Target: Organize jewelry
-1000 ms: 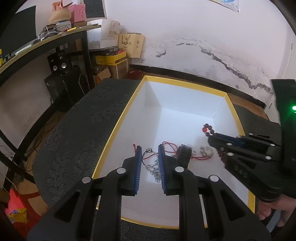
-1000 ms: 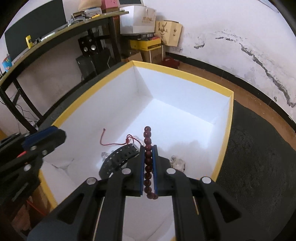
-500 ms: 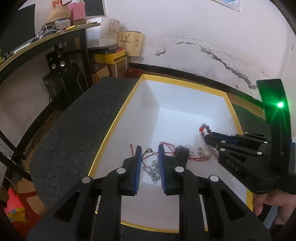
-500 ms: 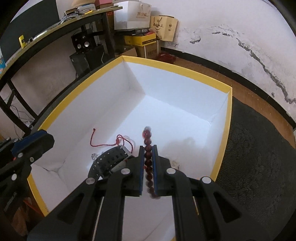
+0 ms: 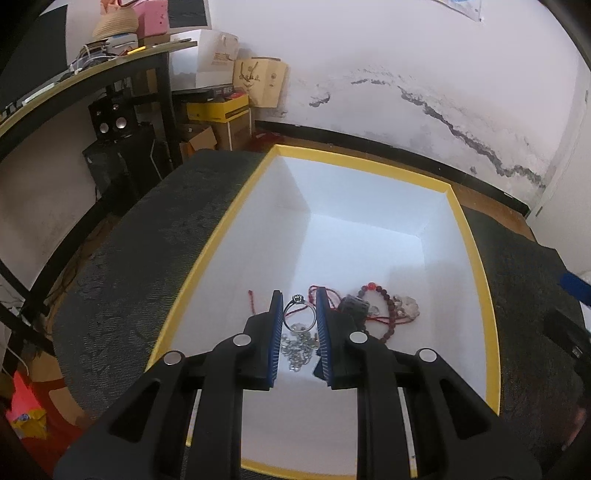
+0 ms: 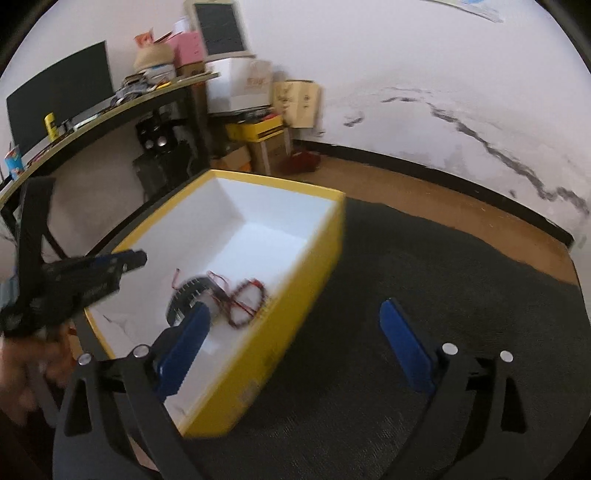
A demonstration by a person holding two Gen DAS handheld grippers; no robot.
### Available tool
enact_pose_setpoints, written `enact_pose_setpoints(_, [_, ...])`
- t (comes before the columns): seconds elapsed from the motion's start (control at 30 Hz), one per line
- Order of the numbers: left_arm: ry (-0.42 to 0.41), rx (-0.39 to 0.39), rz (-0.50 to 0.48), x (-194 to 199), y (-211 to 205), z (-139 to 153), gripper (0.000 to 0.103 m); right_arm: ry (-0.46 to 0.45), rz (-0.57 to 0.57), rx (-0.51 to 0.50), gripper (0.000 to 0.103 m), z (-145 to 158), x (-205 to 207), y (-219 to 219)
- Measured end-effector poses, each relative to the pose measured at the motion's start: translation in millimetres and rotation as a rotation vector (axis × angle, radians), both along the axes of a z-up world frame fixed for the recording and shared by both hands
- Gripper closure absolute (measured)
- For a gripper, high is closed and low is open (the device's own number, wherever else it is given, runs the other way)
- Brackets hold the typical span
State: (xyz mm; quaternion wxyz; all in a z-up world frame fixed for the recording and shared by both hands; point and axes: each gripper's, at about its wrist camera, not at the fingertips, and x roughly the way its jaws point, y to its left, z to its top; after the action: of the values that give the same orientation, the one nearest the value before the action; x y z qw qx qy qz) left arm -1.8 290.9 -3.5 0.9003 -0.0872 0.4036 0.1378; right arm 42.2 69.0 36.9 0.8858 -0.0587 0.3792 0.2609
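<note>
Home office: desk [image 6: 110,118], monitor [image 6: 59,107], speakers [image 5: 110,123]

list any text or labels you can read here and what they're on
No text reads clearly in either view.
White box: tan print on its front, too blurred to read.
Brown bag: a drawn logo and round mark, no letters legible.
Yellow box: dark band with marks, too small to read.
Paper cup: coloured print, illegible.
Poster: cut off at the frame edge, unreadable.

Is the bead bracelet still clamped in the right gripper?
No, the right gripper is opening with nothing between its pads; the bead bracelet lies in the yellow box.
</note>
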Motion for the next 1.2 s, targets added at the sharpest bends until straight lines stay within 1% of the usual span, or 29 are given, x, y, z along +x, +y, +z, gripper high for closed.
enact_pose_setpoints(0.13, [0.014,-0.010,0.002,12,-4,-4,0.085,0.056,-0.065,0.059,0.012,-9,-21,-42])
enact_pose_setpoints(0.23, [0.017,-0.013,0.002,25,-10,-1,0.085,0.072,-0.069,0.044,0.012,-14,-25,-53])
enact_pose_setpoints(0.4, [0.019,0.003,-0.019,45,-27,6,0.085,0.026,-0.053,0.020,0.012,-14,-36,-67])
enact_pose_setpoints(0.53, [0.068,0.020,-0.045,66,-43,-2,0.085,0.023,-0.068,0.010,0.012,-17,-35,-82])
enact_pose_setpoints(0.7, [0.132,0.016,-0.044,88,-49,-17,0.085,0.034,-0.121,0.031,0.012,-20,-25,-112])
enact_pose_setpoints(0.77, [0.155,0.013,-0.050,95,-52,-21,0.085,0.022,-0.130,0.024,0.011,-18,-24,-117])
enact_pose_setpoints(0.83, [0.170,0.020,-0.056,98,-54,-24,0.085,0.004,-0.118,0.017,0.008,-16,-25,-118])
enact_pose_setpoints(0.9, [0.176,0.016,-0.059,100,-56,-25,0.085,-0.008,-0.076,0.010,0.008,-15,-28,-115])
enact_pose_setpoints(1.07, [0.189,0.028,-0.072,103,-61,-27,0.085,0.008,0.034,0.012,0.008,-17,-37,-96])
enact_pose_setpoints(1.2, [0.201,0.024,-0.057,104,-56,-29,0.085,-0.025,0.122,0.014,0.008,-7,-51,-78])
